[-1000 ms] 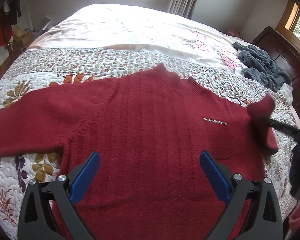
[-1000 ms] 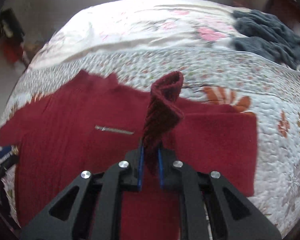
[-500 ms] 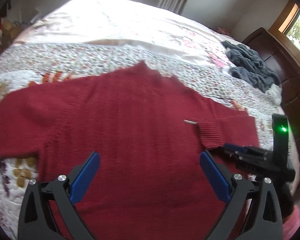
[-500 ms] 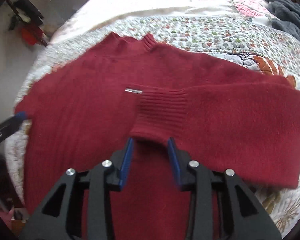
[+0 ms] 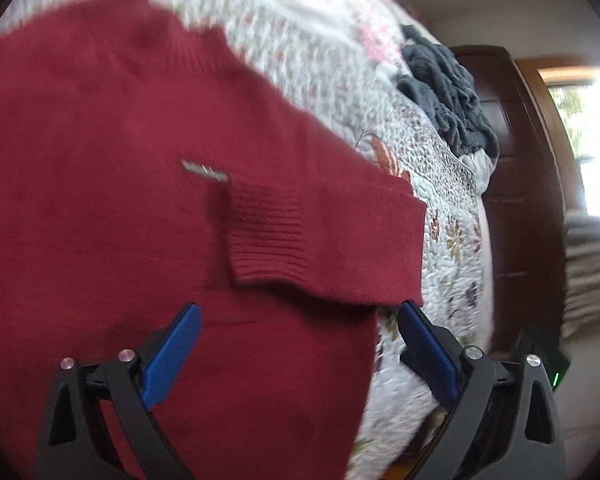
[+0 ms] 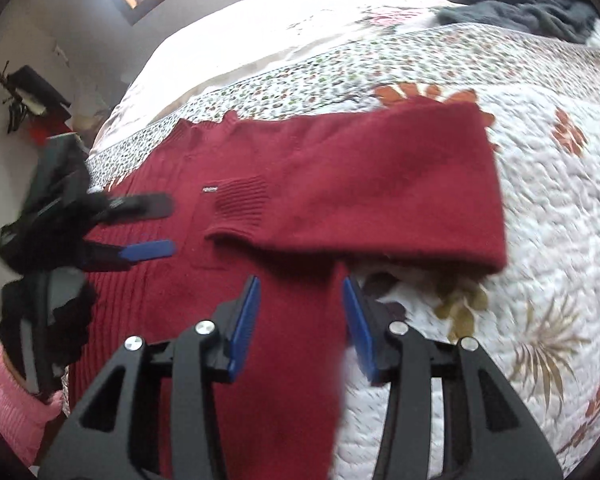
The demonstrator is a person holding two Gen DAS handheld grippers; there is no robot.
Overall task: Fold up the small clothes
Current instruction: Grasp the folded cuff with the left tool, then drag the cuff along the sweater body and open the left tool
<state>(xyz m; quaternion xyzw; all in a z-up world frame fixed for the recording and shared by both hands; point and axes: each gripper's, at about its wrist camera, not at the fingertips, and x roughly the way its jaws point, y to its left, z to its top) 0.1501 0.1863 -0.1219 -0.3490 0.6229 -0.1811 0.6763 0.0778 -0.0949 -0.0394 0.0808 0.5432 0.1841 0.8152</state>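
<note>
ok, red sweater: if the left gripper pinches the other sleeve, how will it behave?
The red sweater is probably floppy: the folded sleeve drapes flat over the body. Its fuzzy knit likely grips the pads rather than slipping. It may drag on the quilt and bunch if pushed.

A bed under a floral quilt (image 6: 540, 184) fills the room, with a dark wooden headboard (image 5: 524, 184), pale walls and bright daylit windows (image 5: 588, 140).
</note>
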